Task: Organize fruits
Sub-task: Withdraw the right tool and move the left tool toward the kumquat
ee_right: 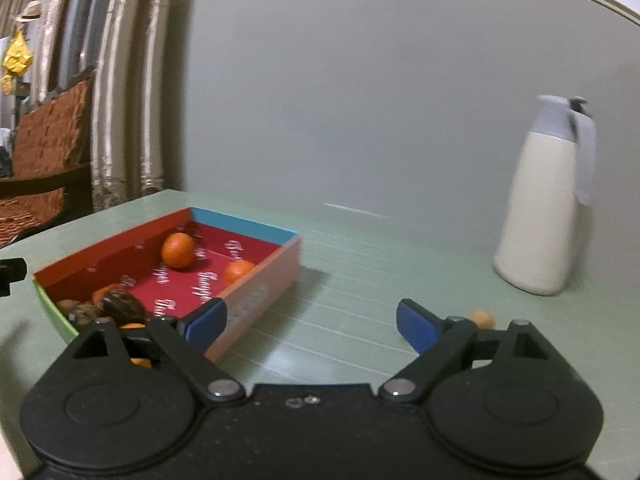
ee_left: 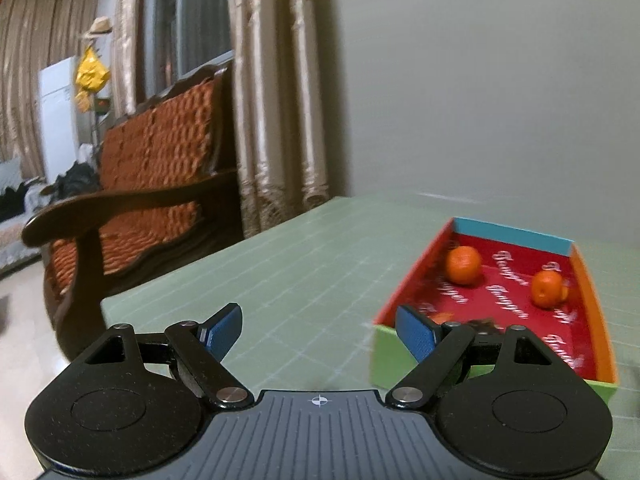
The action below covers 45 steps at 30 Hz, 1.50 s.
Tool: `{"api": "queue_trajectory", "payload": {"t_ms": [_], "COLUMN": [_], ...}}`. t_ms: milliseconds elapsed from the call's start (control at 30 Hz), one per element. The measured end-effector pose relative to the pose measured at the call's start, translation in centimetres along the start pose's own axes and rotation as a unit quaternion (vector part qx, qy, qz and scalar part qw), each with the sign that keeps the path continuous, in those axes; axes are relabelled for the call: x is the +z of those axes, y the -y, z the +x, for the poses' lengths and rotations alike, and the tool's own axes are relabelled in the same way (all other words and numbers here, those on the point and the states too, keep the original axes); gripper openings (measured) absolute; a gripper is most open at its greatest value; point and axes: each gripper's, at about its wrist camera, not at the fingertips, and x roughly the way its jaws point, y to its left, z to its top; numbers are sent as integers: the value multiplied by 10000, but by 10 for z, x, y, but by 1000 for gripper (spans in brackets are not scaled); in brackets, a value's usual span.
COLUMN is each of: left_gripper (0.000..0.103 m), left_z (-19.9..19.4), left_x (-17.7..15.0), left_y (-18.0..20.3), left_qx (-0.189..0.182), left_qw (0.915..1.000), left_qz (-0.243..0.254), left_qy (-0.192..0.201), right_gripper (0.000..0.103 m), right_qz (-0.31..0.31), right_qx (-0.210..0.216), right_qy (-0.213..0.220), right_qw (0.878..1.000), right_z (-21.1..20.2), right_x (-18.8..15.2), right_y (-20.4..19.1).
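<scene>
- On the green bench (ee_right: 352, 280) a shallow box (ee_right: 260, 288) with a red printed floor and walls of different colours serves as the collecting place — two oranges already lie well apart inside it, one (ee_right: 178, 250) near the far blue wall, the other (ee_right: 237, 272) against the right-hand wall.
- At the box's near corner sit darker fruits (ee_right: 120, 308), brown and mottled; what kind they are I cannot tell through the blur.
- One small tan fruit (ee_right: 482, 319) lies loose on the bench, outside the box and well to its right, partly hidden behind the right tongs' finger — by my judgement this is the piece yet to be gathered.
- Right tongs (ee_right: 310, 322) stand wide apart with nothing between the blue pads, hovering over bare bench between the box and the loose fruit.
- Left tongs (ee_left: 320, 334) are likewise apart and empty, held near the box's green near wall (ee_left: 384, 356), with the right pad overlapping the box corner in view.
- A tall cream jug (ee_right: 540, 208) with a grey lid and handle stands farther back on the right, near the wall; it is apart from the loose fruit and seems unlikely to hinder a reach.
- Beyond the bench's left edge stand a wooden chair (ee_left: 152, 184) with orange cushions and long curtains (ee_left: 272, 120) — clear of the work.
</scene>
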Motion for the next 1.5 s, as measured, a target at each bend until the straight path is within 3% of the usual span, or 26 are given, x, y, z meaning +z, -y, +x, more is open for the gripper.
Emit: {"api": "queue_trajectory", "payload": {"t_ms": [467,667,900,1167,1500], "left_gripper": [84,84,84,84,84], "left_z": [-15,-26,-32,-43,-43], "left_x": [2,2,5,3,-5], "left_y": [58,91,139,204,256], "left_qx": [-516,-904,-1484,-2129,-2396], "left_qw": [9979,9932,9828,9633,9495], "left_qz": [318,623,1063,1634,2022], "left_qy": [237,373,282,77,-121], "right_gripper": [94,94,94,96,98], "right_qz": [415,594,818,1259,1451], "right_qx": [-745,-1073,-1493,-2081,-2262], "right_qy": [-32,29,104,-6,58], "right_qw": [9964,9924,9854,9700,9632], "right_z": [-21,-34,-49,-65,-80], "right_x": [-18,-26,-35,-56,-65], "right_y": [66,93,126,173,194]}}
